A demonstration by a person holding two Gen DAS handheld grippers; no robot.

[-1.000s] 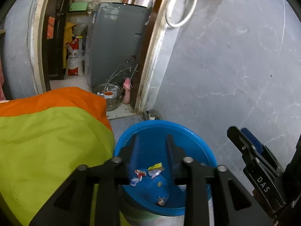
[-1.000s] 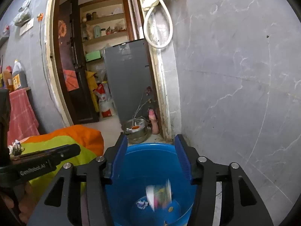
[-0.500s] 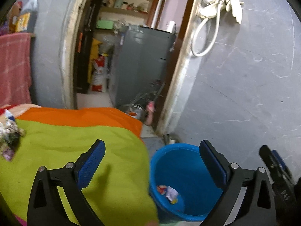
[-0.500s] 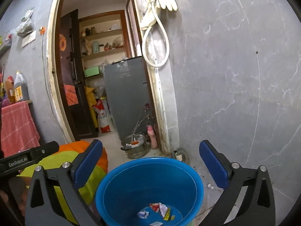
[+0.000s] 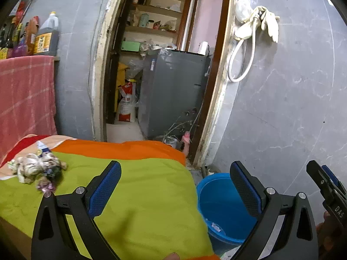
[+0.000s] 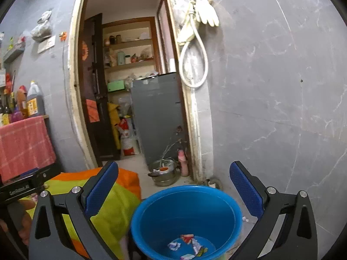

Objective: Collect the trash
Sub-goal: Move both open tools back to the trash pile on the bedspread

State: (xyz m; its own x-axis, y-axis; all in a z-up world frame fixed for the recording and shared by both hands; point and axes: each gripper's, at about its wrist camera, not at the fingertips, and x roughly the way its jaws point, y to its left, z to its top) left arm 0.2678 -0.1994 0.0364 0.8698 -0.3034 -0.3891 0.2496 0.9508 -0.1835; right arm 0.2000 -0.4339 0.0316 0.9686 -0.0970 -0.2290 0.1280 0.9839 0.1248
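Note:
A blue bucket [image 6: 186, 214] stands on the floor beside the bed, with several crumpled wrappers [image 6: 188, 244] at its bottom. My right gripper [image 6: 173, 192] hangs above and behind the bucket, jaws wide open and empty. In the left wrist view the bucket [image 5: 219, 208] sits at lower right. My left gripper [image 5: 173, 191] is open and empty over the green and orange blanket [image 5: 134, 195]. A heap of crumpled wrappers [image 5: 35, 169] lies on the blanket at the far left, well clear of the left fingers [image 5: 104, 188]. The right gripper's edge [image 5: 327, 192] shows at the far right.
A doorway behind the bed leads to a storeroom with a grey cabinet [image 6: 158, 117] and shelves. A steel pot [image 6: 162, 172] sits on the floor by the door frame. A hose and glove [image 6: 195, 43] hang on the grey wall. A pink towel [image 5: 26, 99] and bottles are at left.
Both grippers opened wide over the bucket and rose. The right one dropped a wrapper into the bucket. The left gripper swung left from the bucket to above the blanket, bringing the trash heap into view.

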